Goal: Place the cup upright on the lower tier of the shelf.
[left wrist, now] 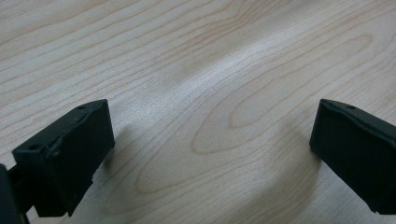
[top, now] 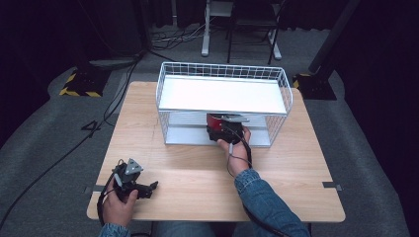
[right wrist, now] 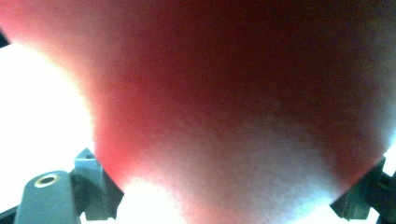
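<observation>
The right tongs (top: pixel 225 129) clamp a red object (right wrist: pixel 224 93) inside the wire rack's (top: pixel 223 74) lower tier, toward the tabletop's (top: pixel 197 173) far edge; left tongs (top: pixel 143 187) rest apart, near-left corner.

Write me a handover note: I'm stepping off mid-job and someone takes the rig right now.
Left tool: jaws wide open, nothing between them, low over the table at its near left corner.
Right tool: at the open front of the wire rack, level with its lower shelf, closed on a red object too blurred to identify.
Done: object brought to the lower shelf.
Left: seemingly set it down, release, withdraw. Top shelf is bare.
</observation>
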The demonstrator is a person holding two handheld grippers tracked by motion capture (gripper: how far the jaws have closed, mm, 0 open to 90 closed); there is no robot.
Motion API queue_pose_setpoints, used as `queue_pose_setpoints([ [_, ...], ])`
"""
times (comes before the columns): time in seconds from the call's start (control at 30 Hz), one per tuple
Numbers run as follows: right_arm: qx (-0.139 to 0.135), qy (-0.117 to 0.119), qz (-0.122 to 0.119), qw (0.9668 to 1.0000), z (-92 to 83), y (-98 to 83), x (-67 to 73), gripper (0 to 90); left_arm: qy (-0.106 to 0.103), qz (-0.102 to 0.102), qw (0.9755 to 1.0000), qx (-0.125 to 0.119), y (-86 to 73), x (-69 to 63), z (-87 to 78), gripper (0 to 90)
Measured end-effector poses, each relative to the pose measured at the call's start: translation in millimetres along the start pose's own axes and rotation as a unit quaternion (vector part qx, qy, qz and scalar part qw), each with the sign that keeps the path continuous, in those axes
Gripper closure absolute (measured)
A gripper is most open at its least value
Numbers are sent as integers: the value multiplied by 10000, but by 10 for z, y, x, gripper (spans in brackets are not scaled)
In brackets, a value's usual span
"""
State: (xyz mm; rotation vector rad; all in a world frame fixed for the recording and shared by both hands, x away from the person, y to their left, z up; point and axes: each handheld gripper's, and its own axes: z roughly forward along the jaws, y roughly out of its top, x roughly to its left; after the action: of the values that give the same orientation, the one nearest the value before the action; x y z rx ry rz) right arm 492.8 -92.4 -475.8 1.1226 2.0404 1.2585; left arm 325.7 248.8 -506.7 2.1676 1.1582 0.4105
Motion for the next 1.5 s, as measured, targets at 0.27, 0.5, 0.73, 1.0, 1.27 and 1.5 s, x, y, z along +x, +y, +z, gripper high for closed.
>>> queue_pose_setpoints([
  [0.27, -2, -69, 53, 10000, 47, -44, -45, 164, -4, -5, 10000, 2, -1, -1, 0, 1],
  [0.5, -28, -23, 114, 9999, 55, -56, -65, 153, 3, -6, 10000, 1, -1, -2, 0, 1],
  [0.73, 37, -38, 148, 9999, 57, -75, -60, 153, 1, 18, 10000, 6, 0, 1, -1, 1],
  [1.0, 158, 0, 156, 9998, -54, -142, -59, 159, 2, 1, 10000, -1, 0, 0, 0, 1],
  [1.27, 235, 155, 205, 9994, -226, -165, -96, 158, 2, 26, 10000, 7, 0, 2, -1, 1],
  [1.5, 261, 296, 202, 9990, -440, -169, -129, 158, 6, 21, 10000, 6, 0, 1, -1, 1],
])
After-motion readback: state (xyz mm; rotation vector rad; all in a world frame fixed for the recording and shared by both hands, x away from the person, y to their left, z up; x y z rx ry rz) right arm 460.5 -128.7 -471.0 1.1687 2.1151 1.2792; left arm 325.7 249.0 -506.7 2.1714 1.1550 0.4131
